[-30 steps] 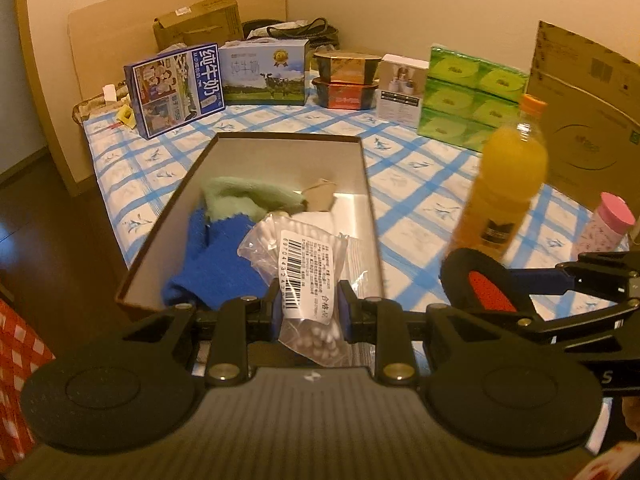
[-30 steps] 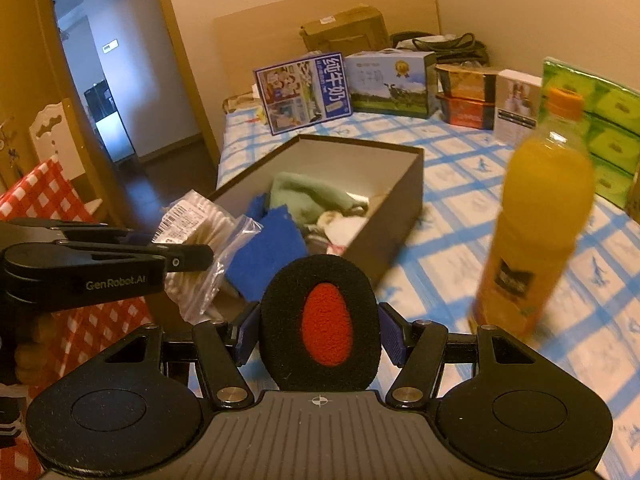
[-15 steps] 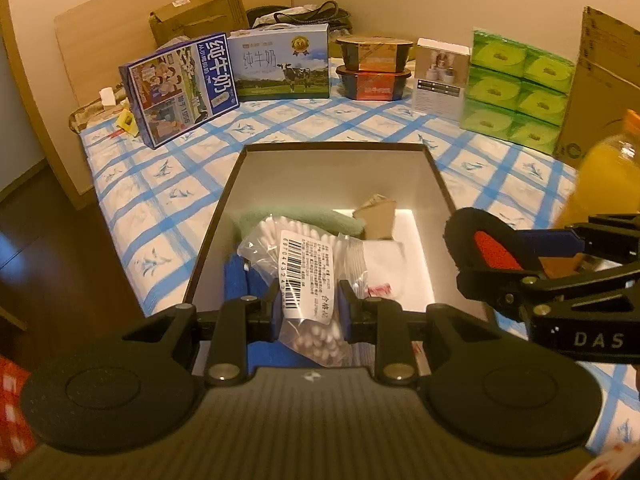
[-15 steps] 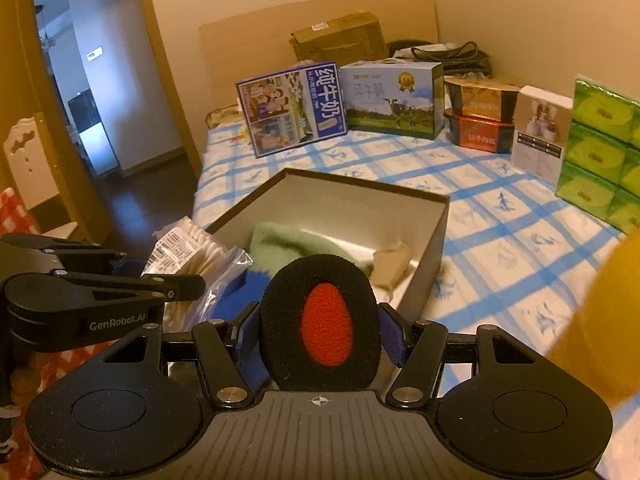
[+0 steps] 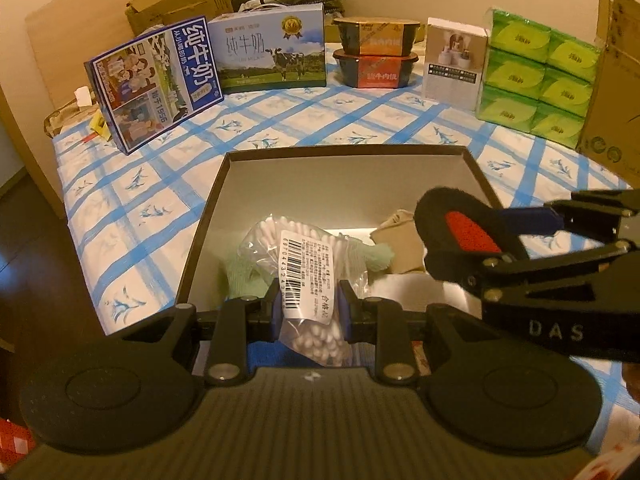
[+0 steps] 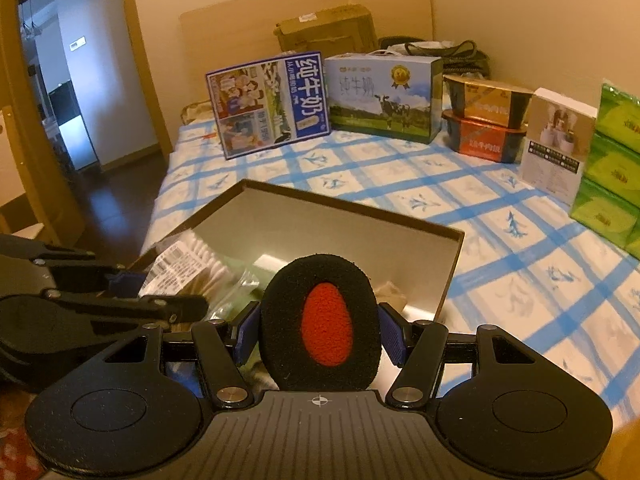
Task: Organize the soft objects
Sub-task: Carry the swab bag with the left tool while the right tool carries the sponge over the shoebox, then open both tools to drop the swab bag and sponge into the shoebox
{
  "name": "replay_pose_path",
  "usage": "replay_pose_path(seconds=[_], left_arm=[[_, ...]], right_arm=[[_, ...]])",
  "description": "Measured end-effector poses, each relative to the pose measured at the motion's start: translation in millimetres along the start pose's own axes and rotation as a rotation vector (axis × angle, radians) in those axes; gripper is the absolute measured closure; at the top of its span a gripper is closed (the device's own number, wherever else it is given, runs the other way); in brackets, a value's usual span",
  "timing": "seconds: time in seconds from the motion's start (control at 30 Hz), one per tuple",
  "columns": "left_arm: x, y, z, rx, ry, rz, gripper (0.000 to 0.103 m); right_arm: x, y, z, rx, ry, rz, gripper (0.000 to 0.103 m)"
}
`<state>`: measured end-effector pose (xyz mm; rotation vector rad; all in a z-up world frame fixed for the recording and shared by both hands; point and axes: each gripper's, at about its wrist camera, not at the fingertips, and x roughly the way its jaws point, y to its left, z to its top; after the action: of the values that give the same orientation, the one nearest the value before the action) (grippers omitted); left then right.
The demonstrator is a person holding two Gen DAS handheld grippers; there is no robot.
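Now both grippers hang over the open brown box on the blue-checked bedsheet. The left gripper has its jaws pressed in on a clear bag of cotton swabs, barcode label facing the camera, the bag standing up between the blue pads and sagging below them. It hangs above the near end of the box, over the things already inside.

The right gripper pinches a black foam pad with a red oval centre; the blue pads sit tight against its two edges, and it stands upright between them. From the left wrist view, that foam pad reaches in from the right, over the box's right side.

Inside the box, a pale green cloth lies under the swab bag, a beige fabric piece sits near the middle right, and something white lies at the near right; what it is cannot be told.

Along the far edge of the bed stand two milk cartons, the left one leaning, then two stacked dark tubs, a small white box, and green tissue packs. A cardboard box rests against the headboard.
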<state>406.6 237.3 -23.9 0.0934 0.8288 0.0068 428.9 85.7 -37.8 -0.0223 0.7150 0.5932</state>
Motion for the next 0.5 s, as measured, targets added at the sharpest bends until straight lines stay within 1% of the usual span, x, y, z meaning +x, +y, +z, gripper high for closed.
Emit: replay_pose_path(seconds=[0.07, 0.2, 0.33, 0.5], left_arm=[[8, 1, 1, 0.002, 0.005, 0.002, 0.078], [18, 0, 1, -0.004, 0.015, -0.004, 0.078], [23, -1, -1, -0.003, 0.023, -0.002, 0.078], [22, -2, -3, 0.000, 0.026, -0.003, 0.078]], right_arm=[[8, -2, 3, -0.008, -0.013, 0.000, 0.041], [21, -7, 4, -0.012, -0.013, -0.011, 0.036], [20, -8, -2, -0.038, -0.025, -0.012, 0.032], [13, -9, -9, -0.046, -0.023, -0.005, 0.031]])
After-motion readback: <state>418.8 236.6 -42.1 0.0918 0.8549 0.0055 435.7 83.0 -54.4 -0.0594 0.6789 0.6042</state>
